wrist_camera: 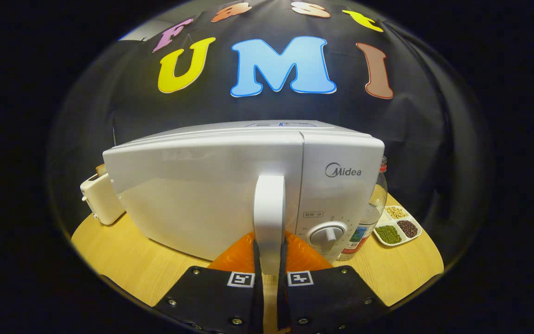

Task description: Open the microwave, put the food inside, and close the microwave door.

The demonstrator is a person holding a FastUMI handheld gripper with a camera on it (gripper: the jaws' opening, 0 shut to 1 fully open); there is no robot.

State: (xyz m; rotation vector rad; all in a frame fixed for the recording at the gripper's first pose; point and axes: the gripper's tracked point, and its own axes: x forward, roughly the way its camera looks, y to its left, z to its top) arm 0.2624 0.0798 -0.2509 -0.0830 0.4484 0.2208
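The microwave (211,195) is seen on the worktop (123,255), door closed. Its vertical handle (269,218) is clamped between both fingers of the hand-held gripper (270,264). At three o'clock, a bottle (369,218) and a divided dish (399,227) are set.

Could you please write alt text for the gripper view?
The gripper is shut on the handle of a closed white microwave on a wooden table. A toaster stands on one side; a bottle and a tray of beans on the other.
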